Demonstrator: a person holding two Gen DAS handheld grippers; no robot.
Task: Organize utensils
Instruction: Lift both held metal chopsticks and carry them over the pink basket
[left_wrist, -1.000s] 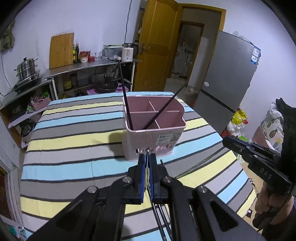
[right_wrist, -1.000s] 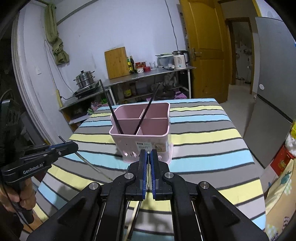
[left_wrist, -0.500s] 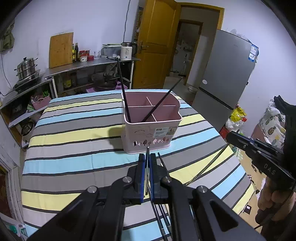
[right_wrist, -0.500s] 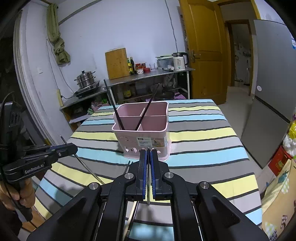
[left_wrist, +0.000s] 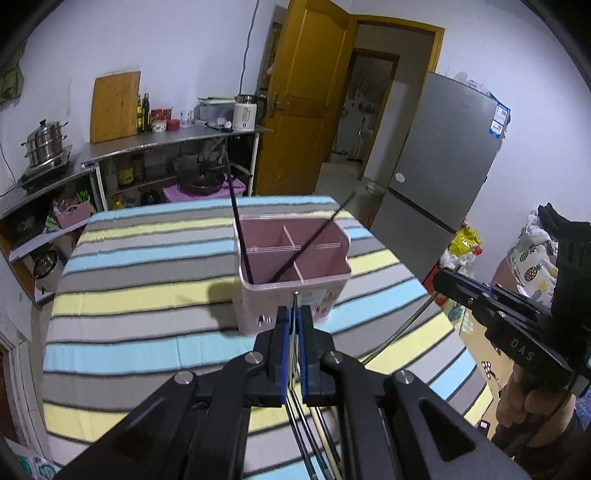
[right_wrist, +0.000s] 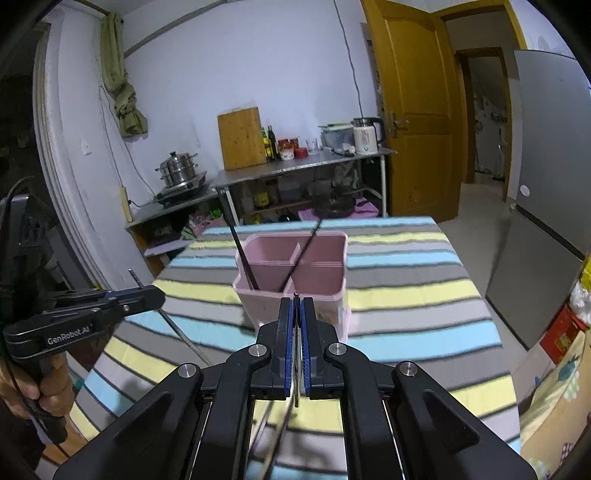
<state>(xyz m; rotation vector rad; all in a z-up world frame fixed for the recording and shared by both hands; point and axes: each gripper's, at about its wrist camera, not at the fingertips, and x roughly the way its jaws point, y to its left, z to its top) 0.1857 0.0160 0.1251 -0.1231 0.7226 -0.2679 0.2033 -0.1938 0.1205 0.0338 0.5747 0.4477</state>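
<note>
While pinched between fingers (left_wrist: 282, 332), chopstick (left_wrist: 294, 354) faces holder (left_wrist: 295, 295).

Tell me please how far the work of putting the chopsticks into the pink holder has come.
Partly done. Two black chopsticks already lean in the pink holder on the striped table. In hand: the left gripper and the right gripper are each shut on a thin chopstick, short of the holder. Left: both held sticks must go in. A few more sticks seem to lie under the left gripper, partly hidden.
</note>
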